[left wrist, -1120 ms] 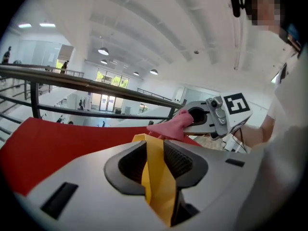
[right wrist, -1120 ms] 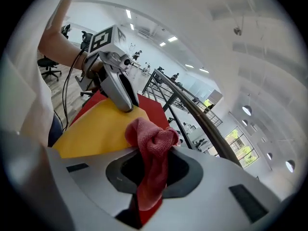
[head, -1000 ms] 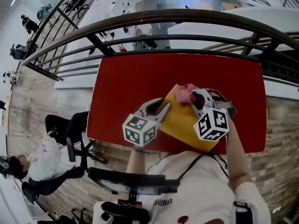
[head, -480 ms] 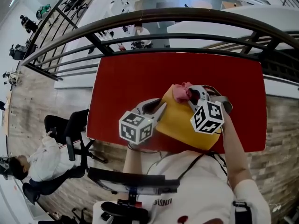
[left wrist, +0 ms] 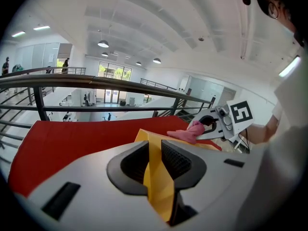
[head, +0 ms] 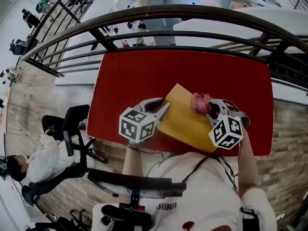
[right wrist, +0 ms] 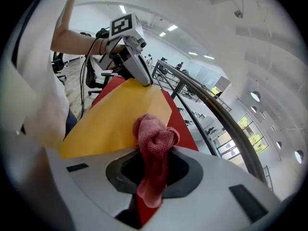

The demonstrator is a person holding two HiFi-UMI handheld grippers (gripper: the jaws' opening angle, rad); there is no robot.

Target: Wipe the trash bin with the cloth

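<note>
Your L gripper (head: pixel 161 108) was clamped on the trash bin (head: pixel 185 121). In the left gripper view a thin yellow wall of it stood upright btw the two dark pads (left wrist: pixel 176 160), filling the gap, and the jaws had just been closing on it. You gripped the bin at its left edge, w/ the marker cube toward you.

The bin was yellow and showed one broad flat face from above, set cornerwise on the red table (head: pixel 130 76). One corner pointed far, and the near end reached about to the table's near edge, close to your body. Whether it rested on the table or was lifted off it I couldn't tell.

Your R gripper (head: pixel 210 109) was shut on the pink cloth (head: pixel 201 102). In the right gripper view the cloth was pinched btw the jaws, w/ a bunched wad sticking out past the tips and a tail hanging back inside. The wad lay against the bin's flat face near its right edge, well apart from the L gripper across the bin.

Beyond the table's far side ran a dark metal railing (head: pixel 159 16).
</note>
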